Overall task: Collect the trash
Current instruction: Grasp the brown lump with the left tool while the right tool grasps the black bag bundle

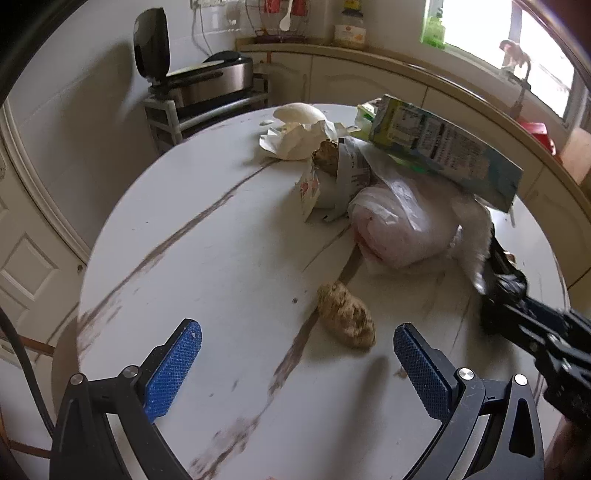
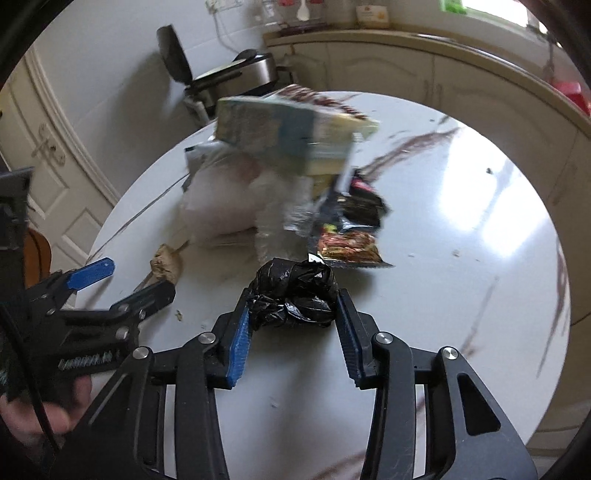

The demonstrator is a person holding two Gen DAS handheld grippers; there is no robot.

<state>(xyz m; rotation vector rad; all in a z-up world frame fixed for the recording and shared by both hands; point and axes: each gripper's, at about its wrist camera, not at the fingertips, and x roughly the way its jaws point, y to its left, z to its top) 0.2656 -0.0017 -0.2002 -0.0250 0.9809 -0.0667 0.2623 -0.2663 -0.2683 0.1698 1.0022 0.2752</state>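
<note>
My right gripper (image 2: 291,312) is shut on a crumpled black plastic bag (image 2: 293,295), held just above the round white table (image 2: 443,277). The bag also shows in the left wrist view (image 1: 508,280). My left gripper (image 1: 297,341) is open and empty, low over the table. A brown lump of food waste (image 1: 345,315) lies just ahead of its fingers, toward the right one; it also shows in the right wrist view (image 2: 166,264). Behind lie a pinkish white plastic bag (image 1: 402,229), a green carton (image 1: 443,147), crumpled paper wrappers (image 1: 332,177) and a snack packet (image 2: 349,247).
A white paper bag and a pale round bun (image 1: 299,112) sit at the table's far edge. Beyond the table stand a rack with a steel appliance (image 1: 210,81), cream cabinets (image 1: 369,81) and a window (image 1: 498,33). A white door (image 1: 26,258) is at left.
</note>
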